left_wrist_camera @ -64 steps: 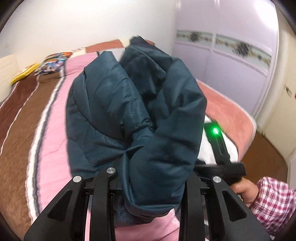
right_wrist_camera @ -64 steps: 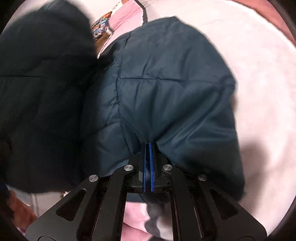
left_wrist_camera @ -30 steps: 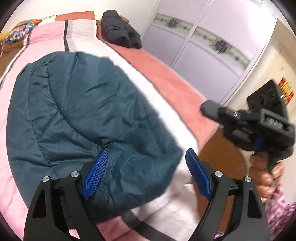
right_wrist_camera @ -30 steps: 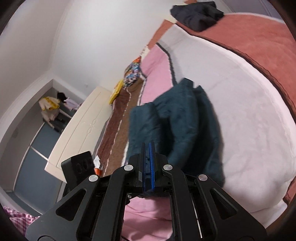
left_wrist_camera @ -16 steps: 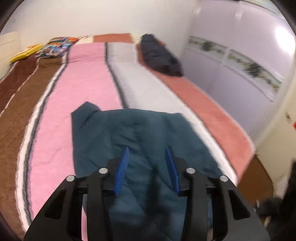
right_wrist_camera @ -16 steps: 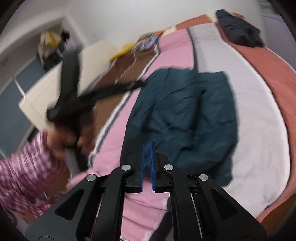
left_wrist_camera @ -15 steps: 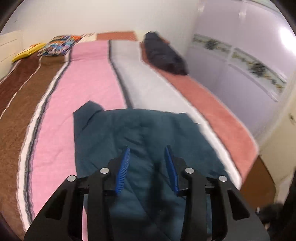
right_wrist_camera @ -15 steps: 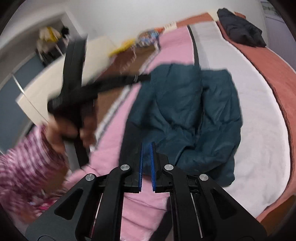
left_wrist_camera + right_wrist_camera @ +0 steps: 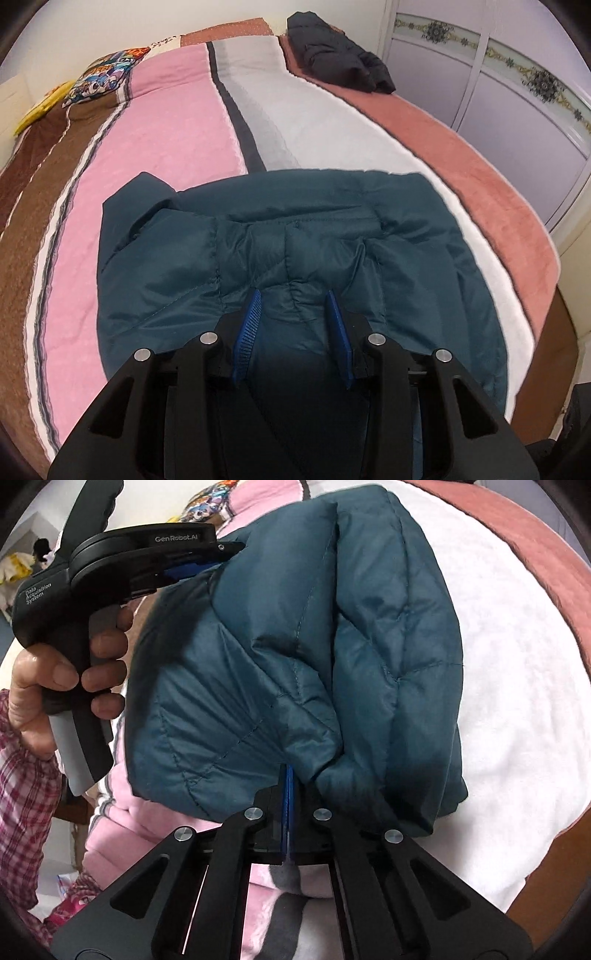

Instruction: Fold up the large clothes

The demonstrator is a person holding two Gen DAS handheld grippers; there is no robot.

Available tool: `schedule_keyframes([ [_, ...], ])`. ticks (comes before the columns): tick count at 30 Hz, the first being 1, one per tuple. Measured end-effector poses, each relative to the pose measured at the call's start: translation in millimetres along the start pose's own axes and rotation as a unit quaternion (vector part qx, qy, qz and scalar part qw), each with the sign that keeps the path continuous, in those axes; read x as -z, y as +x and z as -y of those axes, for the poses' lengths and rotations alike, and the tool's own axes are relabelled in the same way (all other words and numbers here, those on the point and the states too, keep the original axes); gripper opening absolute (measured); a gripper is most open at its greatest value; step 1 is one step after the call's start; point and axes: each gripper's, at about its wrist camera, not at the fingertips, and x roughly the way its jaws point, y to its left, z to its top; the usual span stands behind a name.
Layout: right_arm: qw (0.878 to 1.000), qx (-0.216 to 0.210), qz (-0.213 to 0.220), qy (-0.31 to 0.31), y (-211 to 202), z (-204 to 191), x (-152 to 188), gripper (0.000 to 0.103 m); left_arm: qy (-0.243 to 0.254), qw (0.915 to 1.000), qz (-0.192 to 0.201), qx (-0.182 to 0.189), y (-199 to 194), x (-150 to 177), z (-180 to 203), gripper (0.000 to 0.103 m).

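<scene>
A dark teal puffer jacket [image 9: 295, 229] lies folded over on the striped bed [image 9: 177, 122]. My left gripper [image 9: 291, 295] hovers low over its near part, jaws partway apart. The blue pads' inner faces show bare, with the fabric beneath them. In the right wrist view the jacket [image 9: 332, 627] fills the middle. My right gripper [image 9: 288, 771] is shut on a gathered fold at its near edge, creases fanning out from the pads. The left gripper [image 9: 229, 548], held by a hand [image 9: 74, 672], has its tips at the jacket's far left edge.
A black garment [image 9: 336, 55] lies bundled at the bed's far end. A patterned pillow [image 9: 103, 77] sits at the far left. Lilac wardrobe doors [image 9: 517, 110] stand to the right of the bed. A plaid sleeve [image 9: 22, 775] is at the left.
The left gripper let go of the jacket, narrowed its jaws and dropped closer over it. The right gripper swung down from above the bed to the jacket's near edge and closed on it.
</scene>
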Motion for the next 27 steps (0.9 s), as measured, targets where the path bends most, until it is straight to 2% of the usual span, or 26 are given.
schedule_keyframes([
  [7,1.000,-0.005,-0.013,0.014,9,4,-5,0.000,0.013,0.9995,-0.004,-0.030,14,1,8,0.037],
  [27,0.999,-0.024,-0.026,0.035,13,21,-11,0.000,0.023,0.9986,-0.007,-0.046,27,1,13,0.037],
])
